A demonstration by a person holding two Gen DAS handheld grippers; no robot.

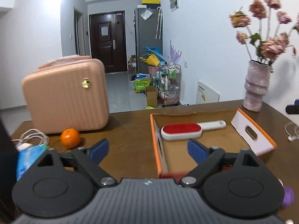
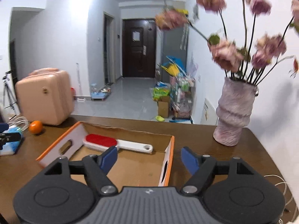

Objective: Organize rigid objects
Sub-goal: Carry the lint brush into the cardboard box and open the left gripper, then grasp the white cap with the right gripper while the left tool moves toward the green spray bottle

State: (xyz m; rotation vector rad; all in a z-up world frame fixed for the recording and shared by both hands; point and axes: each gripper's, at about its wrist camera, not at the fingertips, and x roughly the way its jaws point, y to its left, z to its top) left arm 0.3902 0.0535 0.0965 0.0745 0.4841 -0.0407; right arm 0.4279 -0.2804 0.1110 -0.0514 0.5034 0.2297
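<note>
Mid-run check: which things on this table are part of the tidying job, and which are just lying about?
Job:
cardboard box
lint brush, lying inside the box
orange, loose on the table, probably still to sort

Lying about:
pink case
vase of flowers
white cable
blue packet

Ahead of the left gripper [image 1: 148, 148], the cardboard box [image 1: 156, 149] lay open-topped. Its orange-edged wall [image 1: 158, 155] rose between the blue fingers [image 1: 99, 150]. A vase [image 2: 234, 112] stood beyond the right gripper [image 2: 149, 157], to its right.

matt cardboard box [image 1: 209, 147], glossy wood table [image 1: 130, 130], ribbed plastic pink case [image 1: 65, 97].
</note>
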